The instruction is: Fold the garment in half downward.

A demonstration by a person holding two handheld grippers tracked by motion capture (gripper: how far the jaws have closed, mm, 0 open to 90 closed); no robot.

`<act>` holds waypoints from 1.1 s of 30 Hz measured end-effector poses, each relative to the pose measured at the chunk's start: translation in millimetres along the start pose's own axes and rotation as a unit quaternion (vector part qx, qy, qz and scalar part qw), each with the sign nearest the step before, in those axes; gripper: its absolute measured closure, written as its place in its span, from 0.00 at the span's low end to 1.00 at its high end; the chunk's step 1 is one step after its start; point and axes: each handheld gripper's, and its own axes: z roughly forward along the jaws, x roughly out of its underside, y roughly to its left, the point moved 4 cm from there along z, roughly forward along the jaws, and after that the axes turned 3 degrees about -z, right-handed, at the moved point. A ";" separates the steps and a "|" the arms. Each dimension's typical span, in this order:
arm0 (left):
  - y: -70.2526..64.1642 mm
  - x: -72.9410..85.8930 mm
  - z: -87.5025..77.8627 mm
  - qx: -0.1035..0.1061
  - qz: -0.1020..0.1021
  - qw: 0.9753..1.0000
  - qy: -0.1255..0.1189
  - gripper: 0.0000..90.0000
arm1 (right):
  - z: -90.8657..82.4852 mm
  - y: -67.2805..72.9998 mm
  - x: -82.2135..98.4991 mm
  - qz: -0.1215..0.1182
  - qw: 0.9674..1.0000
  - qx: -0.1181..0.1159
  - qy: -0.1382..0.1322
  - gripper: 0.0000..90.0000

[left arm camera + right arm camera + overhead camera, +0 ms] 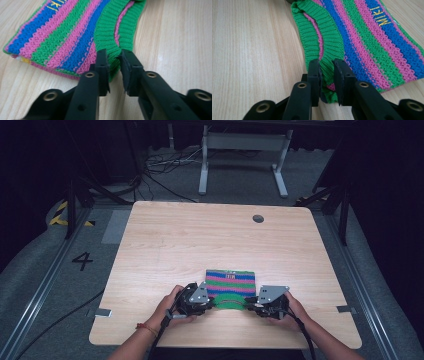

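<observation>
We see a striped knit (230,282) lying flat on the desk (165,245), near the edge where the person stands, with its green ribbed band turned toward the person. The stripes are green, pink and blue, and small yellow letters are sewn on a blue stripe.

The left hand-held gripper (207,304) is at the left corner of the green band, and the right hand-held gripper (248,306) is at the right corner. In the left gripper view, the jaws of the left hand-held gripper (114,65) stand nearly closed, with a fold of the green rib pinched between them. In the right gripper view, the right hand-held gripper (326,75) does the same: its jaws have only a narrow gap, and the corner of the band fills it.

We think the two corners are taken together so that the knit stays stretched and does not bunch when it is lifted or folded. The band is thick, so it gives the jaws a firm place to hold. The rest of the knit rests on the desk, and we judge that no lift has begun
</observation>
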 end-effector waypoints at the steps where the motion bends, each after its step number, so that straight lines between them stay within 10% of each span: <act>1: -0.3 -1.0 -2.7 -0.002 -0.004 1.000 -0.005 0.83 | -1.0 -0.4 -0.3 -0.003 1.000 -0.001 0.001 0.89; 16: -0.7 -5.0 -19.2 -0.009 -0.003 1.000 -0.018 0.77 | -18.7 -2.8 -4.7 0.001 1.000 0.007 -0.010 0.96; 33: 14.9 23.4 -64.3 -0.099 -0.008 0.993 0.058 0.39 | -71.2 -26.0 9.0 0.013 0.997 0.076 0.009 0.54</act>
